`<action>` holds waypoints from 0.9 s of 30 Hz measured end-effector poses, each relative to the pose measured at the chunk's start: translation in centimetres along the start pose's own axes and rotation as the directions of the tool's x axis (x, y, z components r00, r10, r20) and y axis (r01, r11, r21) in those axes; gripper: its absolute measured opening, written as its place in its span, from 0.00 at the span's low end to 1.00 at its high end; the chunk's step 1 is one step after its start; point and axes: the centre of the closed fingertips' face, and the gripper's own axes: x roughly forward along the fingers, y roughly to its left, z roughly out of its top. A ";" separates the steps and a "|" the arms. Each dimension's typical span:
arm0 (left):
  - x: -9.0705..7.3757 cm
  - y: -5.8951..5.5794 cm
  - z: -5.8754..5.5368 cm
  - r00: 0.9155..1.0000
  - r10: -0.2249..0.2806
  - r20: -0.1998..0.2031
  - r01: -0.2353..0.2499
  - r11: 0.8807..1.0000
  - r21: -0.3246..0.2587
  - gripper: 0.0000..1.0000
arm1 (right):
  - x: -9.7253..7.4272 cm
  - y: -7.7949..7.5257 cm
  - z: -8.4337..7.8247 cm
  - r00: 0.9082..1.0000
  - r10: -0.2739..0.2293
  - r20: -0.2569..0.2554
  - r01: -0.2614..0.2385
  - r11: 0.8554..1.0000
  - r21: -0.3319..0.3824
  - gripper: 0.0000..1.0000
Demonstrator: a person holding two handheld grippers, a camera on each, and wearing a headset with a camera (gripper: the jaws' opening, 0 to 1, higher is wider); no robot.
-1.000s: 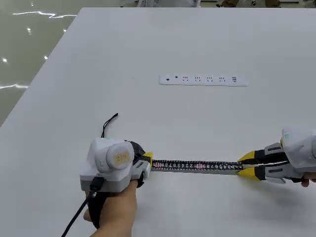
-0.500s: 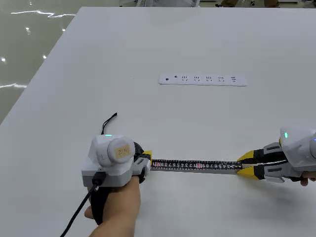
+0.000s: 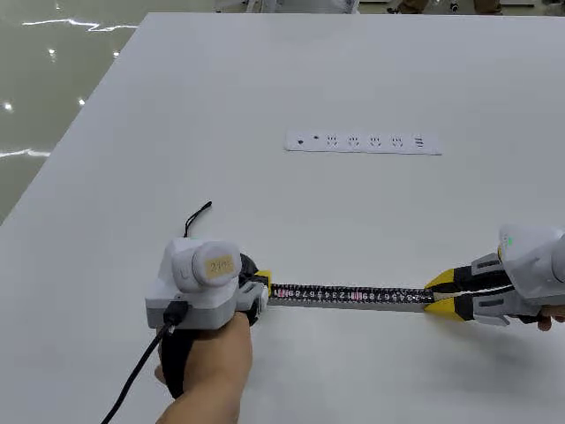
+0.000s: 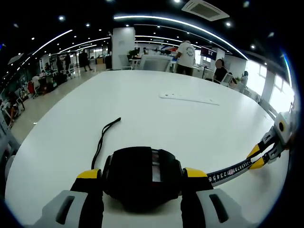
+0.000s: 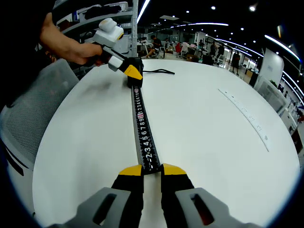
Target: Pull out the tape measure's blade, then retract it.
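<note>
left gripper (image 3: pixel 258 294) clamps tape measure case (image 4: pixel 142 173) on white table (image 3: pixel 265 79) | right gripper (image 5: pixel 152 169) pinches blade (image 5: pixel 142 128) by its tip, stretched flat between them | power strip (image 3: pixel 363 142) well behind, black strap (image 3: pixel 196 221) beside case

Left gripper (image 3: pixel 258 291): white housing, yellow-tipped black jaws, round yellowish label (image 3: pixel 219 264), black cable (image 3: pixel 141 375) at rear. Right gripper (image 3: pixel 439 295): white-grey housing, yellow-tipped jaws, green light (image 3: pixel 508 240).
</note>
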 end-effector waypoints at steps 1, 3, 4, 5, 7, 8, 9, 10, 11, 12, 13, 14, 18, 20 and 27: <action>0.0 0.0 0.0 1.000 -0.001 -0.001 0.001 1.000 0.000 0.63 | 0.0 0.0 0.0 1.000 -0.001 -0.001 0.001 1.000 -0.002 0.11; 0.0 0.0 0.0 1.000 -0.002 -0.003 0.002 1.000 -0.002 0.63 | 0.0 0.0 0.0 1.000 -0.002 -0.002 0.002 1.000 -0.003 0.11; 0.0 0.0 0.0 1.000 -0.002 -0.002 0.002 1.000 -0.003 0.63 | 0.0 0.0 0.0 1.000 -0.002 -0.003 0.002 1.000 -0.004 0.11; 0.0 0.0 0.0 1.000 -0.002 -0.002 0.002 1.000 -0.003 0.63 | 0.0 0.0 0.0 1.000 -0.002 -0.005 0.002 1.000 -0.004 0.11; 0.0 0.0 0.0 1.000 -0.003 -0.002 0.003 1.000 -0.004 0.63 | 0.0 0.0 0.0 1.000 -0.003 -0.006 0.003 1.000 -0.004 0.11; 0.0 0.0 0.0 1.000 -0.004 -0.003 0.004 1.000 -0.004 0.63 | 0.0 0.1 0.0 1.000 -0.003 -0.006 0.003 1.000 -0.004 0.11; 0.0 0.0 0.0 1.000 -0.006 -0.004 0.006 1.000 -0.006 0.63 | 0.0 0.1 0.0 1.000 -0.002 -0.007 0.002 1.000 -0.005 0.11; 0.0 0.0 0.0 1.000 -0.008 -0.005 0.007 1.000 -0.008 0.63 | 0.0 0.1 0.0 1.000 -0.002 -0.008 0.002 1.000 -0.004 0.11; 0.0 0.1 0.0 1.000 -0.009 -0.004 0.009 1.000 -0.010 0.63 | -0.1 0.1 0.0 1.000 -0.003 -0.009 0.003 1.000 -0.005 0.11; -0.1 0.1 0.0 1.000 -0.011 -0.002 0.011 1.000 -0.014 0.63 | -0.1 0.1 0.0 1.000 -0.004 -0.008 0.004 1.000 -0.005 0.11; -0.1 0.1 0.0 1.000 -0.013 -0.003 0.013 1.000 -0.015 0.63 | -0.1 0.1 0.1 1.000 -0.004 -0.006 0.004 1.000 -0.004 0.11; -0.1 0.1 0.0 1.000 -0.014 -0.004 0.014 1.000 -0.016 0.63 | -0.1 0.1 0.2 1.000 -0.006 -0.006 0.006 1.000 -0.004 0.11; -0.1 0.1 0.0 1.000 -0.014 -0.005 0.014 1.000 -0.018 0.63 | -0.1 0.1 0.3 1.000 -0.006 -0.005 0.006 1.000 -0.007 0.11; -0.1 0.1 0.0 1.000 -0.017 -0.006 0.017 1.000 -0.019 0.63 | -0.1 0.1 0.3 1.000 -0.006 -0.005 0.006 1.000 -0.006 0.11; -0.1 0.0 -0.1 1.000 -0.019 -0.008 0.019 1.000 -0.016 0.63 | 0.2 0.2 0.5 1.000 0.003 -0.003 -0.003 1.000 -0.008 0.11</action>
